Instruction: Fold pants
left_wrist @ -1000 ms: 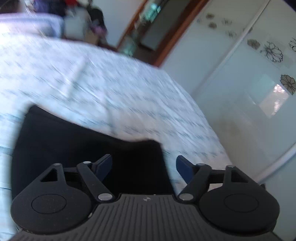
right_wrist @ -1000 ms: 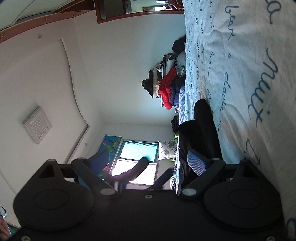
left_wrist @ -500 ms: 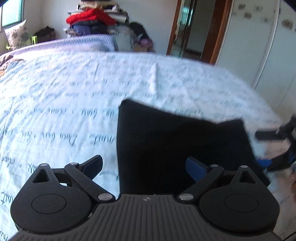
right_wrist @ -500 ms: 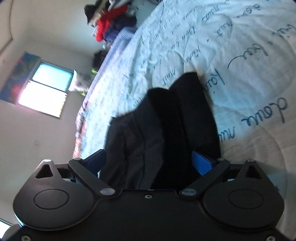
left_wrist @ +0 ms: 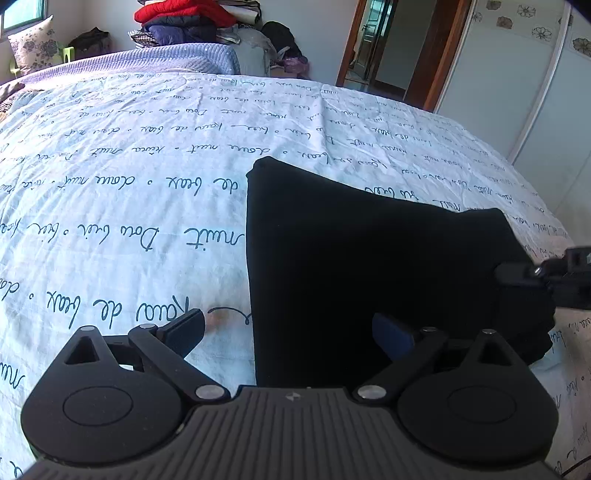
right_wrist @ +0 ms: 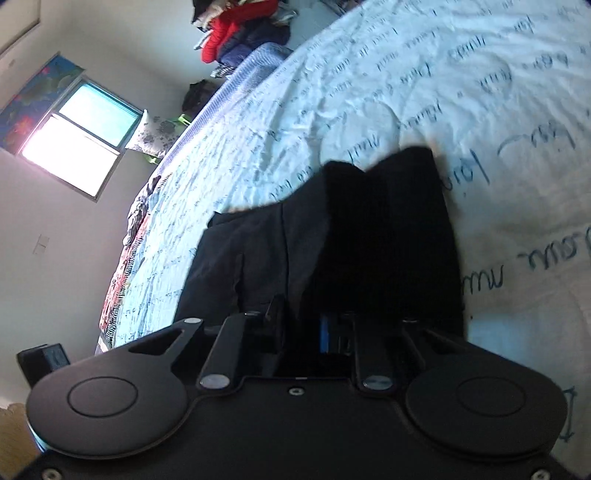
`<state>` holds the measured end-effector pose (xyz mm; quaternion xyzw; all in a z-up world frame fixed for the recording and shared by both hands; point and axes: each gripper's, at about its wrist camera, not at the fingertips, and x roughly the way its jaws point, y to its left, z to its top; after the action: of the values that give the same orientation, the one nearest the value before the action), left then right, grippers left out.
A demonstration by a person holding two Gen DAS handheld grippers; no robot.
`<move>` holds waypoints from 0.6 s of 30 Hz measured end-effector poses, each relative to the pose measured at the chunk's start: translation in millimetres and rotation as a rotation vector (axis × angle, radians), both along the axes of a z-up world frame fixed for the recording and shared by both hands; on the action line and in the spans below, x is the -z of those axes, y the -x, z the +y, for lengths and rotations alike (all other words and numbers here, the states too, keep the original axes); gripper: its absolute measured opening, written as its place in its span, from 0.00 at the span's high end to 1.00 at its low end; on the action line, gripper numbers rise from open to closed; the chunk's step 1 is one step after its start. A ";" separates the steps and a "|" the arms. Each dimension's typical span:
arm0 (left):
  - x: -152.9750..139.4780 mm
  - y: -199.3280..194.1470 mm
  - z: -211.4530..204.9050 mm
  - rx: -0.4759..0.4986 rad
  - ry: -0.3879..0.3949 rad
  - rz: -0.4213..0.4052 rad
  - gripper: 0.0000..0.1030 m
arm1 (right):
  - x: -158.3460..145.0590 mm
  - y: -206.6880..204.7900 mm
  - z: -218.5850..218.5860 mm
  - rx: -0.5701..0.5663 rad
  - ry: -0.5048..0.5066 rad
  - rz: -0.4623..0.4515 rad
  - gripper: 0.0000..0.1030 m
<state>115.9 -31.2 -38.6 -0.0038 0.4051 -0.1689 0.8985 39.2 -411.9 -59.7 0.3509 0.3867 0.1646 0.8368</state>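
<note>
Black pants (left_wrist: 369, 258) lie folded on the bed, their left edge straight, one corner pointing away. My left gripper (left_wrist: 288, 328) is open and empty, low over the near left edge of the pants. In the right wrist view the pants (right_wrist: 369, 236) run away from the camera in dark layers. My right gripper (right_wrist: 299, 325) is shut on the near edge of the pants. It also shows in the left wrist view (left_wrist: 546, 277) at the right side of the pants.
The bed has a white sheet (left_wrist: 147, 166) printed with blue script. A pile of red and dark clothes (left_wrist: 184, 18) sits past the bed's far end. A doorway (left_wrist: 384, 48) and wardrobe doors (left_wrist: 517, 92) stand at the right. A window (right_wrist: 81, 136) is at the left.
My right gripper has closed on the pants' edge; it was open before. My left gripper has swung from the wardrobe side to face along the bed and stays open.
</note>
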 end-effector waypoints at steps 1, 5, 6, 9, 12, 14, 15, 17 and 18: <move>-0.2 0.2 -0.5 0.000 -0.003 -0.002 0.03 | -3.6 -0.5 -2.2 0.003 0.005 -0.009 0.84; 0.1 1.3 -3.2 0.005 -0.003 0.001 0.03 | 0.6 3.5 -14.9 0.037 -0.003 -0.004 0.85; 1.0 1.4 -4.1 0.007 -0.006 0.002 0.03 | 7.5 3.9 -17.0 0.043 -0.010 0.013 0.85; 2.3 2.2 -5.8 0.005 -0.016 0.003 0.03 | 25.1 5.4 -21.2 0.054 -0.064 0.030 0.85; 1.1 2.7 -5.5 0.006 -0.021 0.000 0.03 | 25.8 6.2 -24.0 0.068 -0.115 0.046 0.72; 0.6 2.6 -4.4 0.004 -0.020 0.001 0.03 | 23.0 6.4 -23.9 0.054 -0.139 0.047 0.51; 0.6 2.6 -4.0 0.003 -0.019 0.004 0.03 | 19.3 7.5 -23.5 0.054 -0.131 0.035 0.40; 0.7 2.9 -3.2 0.001 -0.017 0.005 0.03 | 11.1 9.4 -22.4 0.059 -0.096 0.022 0.30; 0.8 3.3 -2.9 0.001 -0.017 0.004 0.03 | 8.5 10.0 -22.2 0.059 -0.082 0.020 0.28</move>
<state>112.5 -34.1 -39.4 0.0038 0.4081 -0.1659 0.8977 29.2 -434.1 -68.2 0.3978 0.3776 0.1521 0.8223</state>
